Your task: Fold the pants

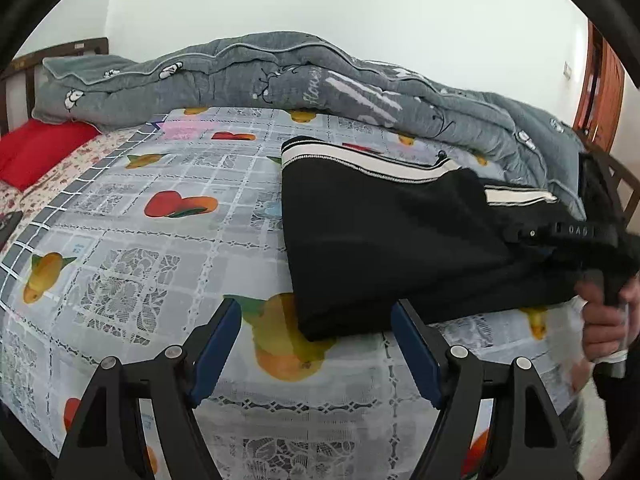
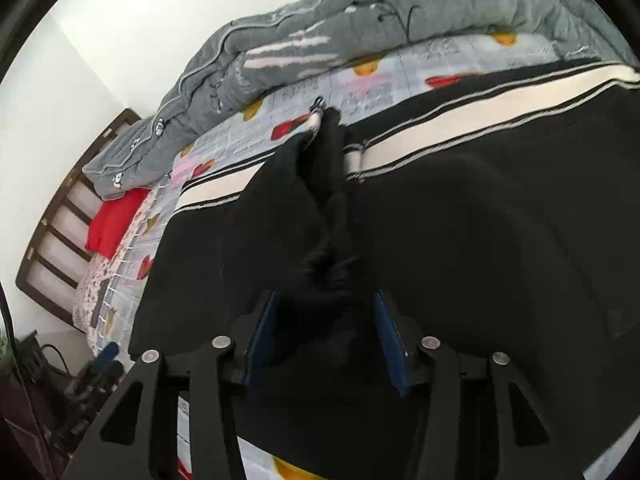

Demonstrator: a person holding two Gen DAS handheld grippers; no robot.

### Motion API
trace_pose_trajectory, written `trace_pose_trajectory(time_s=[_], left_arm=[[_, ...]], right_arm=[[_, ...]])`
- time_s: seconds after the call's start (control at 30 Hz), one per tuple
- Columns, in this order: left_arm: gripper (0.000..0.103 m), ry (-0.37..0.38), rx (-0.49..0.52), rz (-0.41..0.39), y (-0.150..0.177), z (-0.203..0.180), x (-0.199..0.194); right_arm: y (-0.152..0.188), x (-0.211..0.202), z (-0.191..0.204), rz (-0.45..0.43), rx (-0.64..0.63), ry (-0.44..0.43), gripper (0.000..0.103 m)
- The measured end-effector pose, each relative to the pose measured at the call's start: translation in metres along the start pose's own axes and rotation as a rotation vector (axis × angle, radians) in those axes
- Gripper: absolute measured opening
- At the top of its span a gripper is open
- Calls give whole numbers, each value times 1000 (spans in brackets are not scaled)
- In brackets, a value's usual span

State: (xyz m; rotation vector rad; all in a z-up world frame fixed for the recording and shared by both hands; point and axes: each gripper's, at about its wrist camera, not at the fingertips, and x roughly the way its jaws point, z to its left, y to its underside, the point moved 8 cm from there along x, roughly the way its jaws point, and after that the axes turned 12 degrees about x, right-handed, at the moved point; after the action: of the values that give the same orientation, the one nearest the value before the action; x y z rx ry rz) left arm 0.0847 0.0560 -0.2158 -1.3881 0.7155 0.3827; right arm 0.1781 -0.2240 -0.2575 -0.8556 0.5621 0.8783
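Black pants [image 1: 384,232] with a white side stripe lie partly folded on the bed, right of centre in the left wrist view. My left gripper [image 1: 316,320] is open and empty, hovering just in front of the pants' near left corner. My right gripper [image 2: 324,304] is shut on a bunched fold of the black pants [image 2: 460,240] and holds it lifted above the rest of the cloth. In the left wrist view the right gripper [image 1: 580,236] shows at the far right edge with a hand on its handle.
The bed carries a fruit-print cover [image 1: 160,220]. A rolled grey quilt [image 1: 280,76] lies along the far side. A red pillow [image 1: 36,152] sits at the left by the dark wooden headboard [image 2: 60,236]. A wooden door [image 1: 600,88] stands at the right.
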Motion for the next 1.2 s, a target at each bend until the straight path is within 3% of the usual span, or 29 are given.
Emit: trace_pose_trajectory(time_s=[0.07, 0.13, 0.23, 0.4, 0.5, 0.73, 0.9, 1.0, 1.07, 1.2], left_arm=[[76, -10, 19, 26, 3, -5, 9], [76, -55, 47, 63, 6, -7, 17], [76, -76, 65, 55, 7, -10, 21], [77, -86, 11, 19, 3, 2, 17], [78, -107, 72, 75, 11, 2, 25], [76, -117, 97, 74, 4, -7, 29], [76, -178, 148, 41, -10, -20, 36], [78, -245, 66, -24, -13, 1, 21], [78, -261, 5, -25, -1, 21, 15], [79, -211, -17, 5, 14, 30, 17]], right_arm=[[1, 2, 1, 6, 1, 16, 33], [-1, 0, 2, 9, 14, -5, 30], [-1, -2, -1, 16, 40, -22, 31], [0, 1, -3, 19, 67, -28, 35], [-1, 1, 0, 16, 70, -23, 37], [0, 3, 2, 9, 69, -12, 37], [-1, 3, 3, 8, 73, -10, 39], [0, -1, 1, 9, 69, -18, 39], [0, -3, -1, 14, 70, -26, 39], [-1, -2, -2, 16, 65, -29, 39]])
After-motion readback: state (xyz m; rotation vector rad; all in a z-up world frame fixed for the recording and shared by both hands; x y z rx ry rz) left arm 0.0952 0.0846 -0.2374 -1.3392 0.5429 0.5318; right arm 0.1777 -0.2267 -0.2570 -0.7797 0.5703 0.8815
